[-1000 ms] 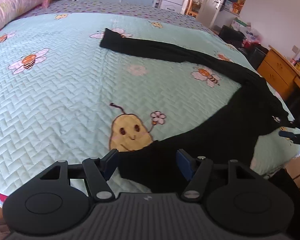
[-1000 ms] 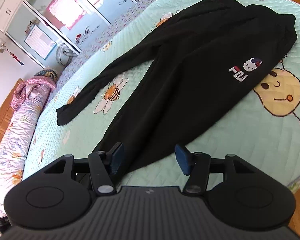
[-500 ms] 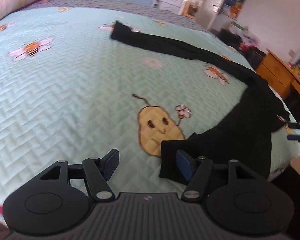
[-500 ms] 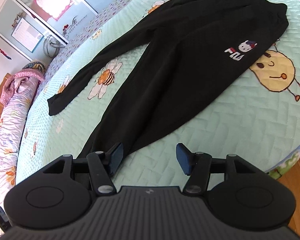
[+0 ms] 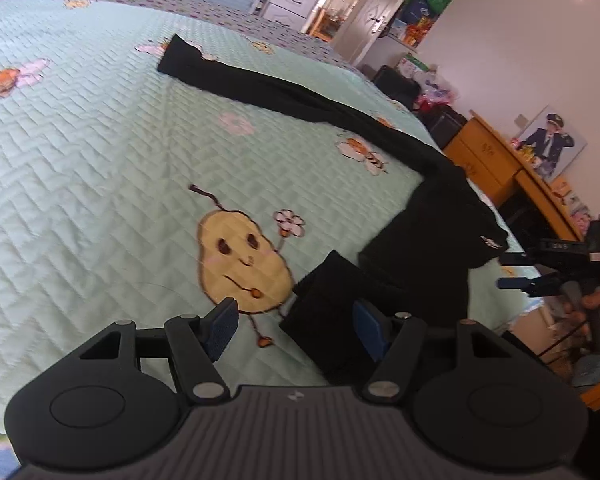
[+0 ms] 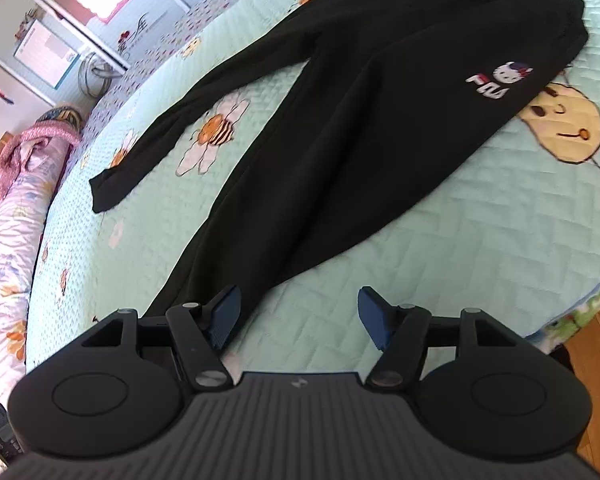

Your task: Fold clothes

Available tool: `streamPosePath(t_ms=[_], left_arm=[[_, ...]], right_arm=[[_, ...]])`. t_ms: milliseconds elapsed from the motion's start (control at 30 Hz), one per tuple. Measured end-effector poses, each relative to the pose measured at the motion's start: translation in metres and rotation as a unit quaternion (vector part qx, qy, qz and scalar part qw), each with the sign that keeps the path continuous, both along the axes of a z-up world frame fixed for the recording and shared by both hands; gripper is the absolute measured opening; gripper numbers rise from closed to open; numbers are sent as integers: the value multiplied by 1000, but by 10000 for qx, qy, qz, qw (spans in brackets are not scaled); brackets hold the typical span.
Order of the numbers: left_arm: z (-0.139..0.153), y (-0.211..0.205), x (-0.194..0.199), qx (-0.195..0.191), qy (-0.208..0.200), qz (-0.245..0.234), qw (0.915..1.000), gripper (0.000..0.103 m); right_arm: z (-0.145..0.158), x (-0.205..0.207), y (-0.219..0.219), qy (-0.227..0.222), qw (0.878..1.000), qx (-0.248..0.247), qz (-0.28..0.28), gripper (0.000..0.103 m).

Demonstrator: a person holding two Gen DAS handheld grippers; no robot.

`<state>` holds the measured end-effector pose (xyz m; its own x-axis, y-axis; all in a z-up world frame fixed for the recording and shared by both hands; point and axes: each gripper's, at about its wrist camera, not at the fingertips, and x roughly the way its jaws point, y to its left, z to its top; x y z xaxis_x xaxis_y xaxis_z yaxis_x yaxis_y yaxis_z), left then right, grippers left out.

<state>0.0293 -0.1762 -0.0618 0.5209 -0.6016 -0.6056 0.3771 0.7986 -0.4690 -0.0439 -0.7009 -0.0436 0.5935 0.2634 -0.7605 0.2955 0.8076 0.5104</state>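
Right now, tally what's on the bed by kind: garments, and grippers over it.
Black trousers: 1
Grippers: 2, the left gripper and the right gripper
Total: 3

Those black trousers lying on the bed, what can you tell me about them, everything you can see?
The black trousers look like soft, matte jersey joggers, lying flat and unfolded on the mint quilted bedspread. The two legs spread in a V: one thin leg runs towards the far side, the other ends by the left gripper. A small white logo with a cartoon cat sits near the waistband, which reaches the bed's edge. No gripper holds them; one cuff lies between the left gripper's open jaws.
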Motion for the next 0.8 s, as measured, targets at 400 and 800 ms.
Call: streamPosePath(t_ms=[400, 800], left_arm=[[-8, -47, 4, 239, -24, -546, 9982, 41], [88, 22, -40, 263, -1262, 2556, 9581, 21]], right_arm=[[1, -1, 1, 42, 10000, 1, -19, 67], [13, 8, 18, -163, 9997, -16, 158, 68]])
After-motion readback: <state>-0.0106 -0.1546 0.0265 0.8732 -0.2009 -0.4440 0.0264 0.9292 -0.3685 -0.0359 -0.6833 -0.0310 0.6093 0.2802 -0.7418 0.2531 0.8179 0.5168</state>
